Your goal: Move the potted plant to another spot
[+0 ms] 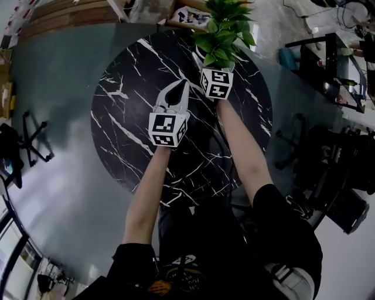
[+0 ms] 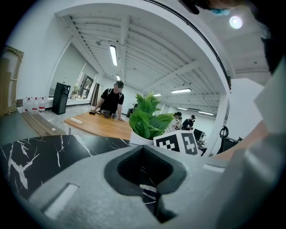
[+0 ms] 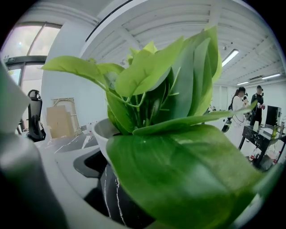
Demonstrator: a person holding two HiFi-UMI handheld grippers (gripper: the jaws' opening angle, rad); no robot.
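Note:
The potted plant (image 1: pixel 225 29), green leaves in a white pot (image 3: pixel 103 132), stands at the far edge of the round black marble table (image 1: pixel 129 117). My right gripper (image 1: pixel 215 63) reaches to the pot with its jaws wide apart on either side of it. In the right gripper view a gap shows between the left jaw and the pot, and big leaves (image 3: pixel 178 134) hide the right jaw. My left gripper (image 1: pixel 177 88) hovers over the table's middle, left of the plant, jaws together and empty. The left gripper view shows the plant (image 2: pixel 147 118) and the right gripper's marker cube (image 2: pixel 176 142).
A wooden table (image 1: pixel 70 12) lies beyond the marble one, with a person (image 2: pixel 111 100) leaning on it. A cardboard box (image 1: pixel 187 14) sits behind the plant. Office chairs (image 1: pixel 29 140) stand at the left, a dark desk (image 1: pixel 334 64) at the right.

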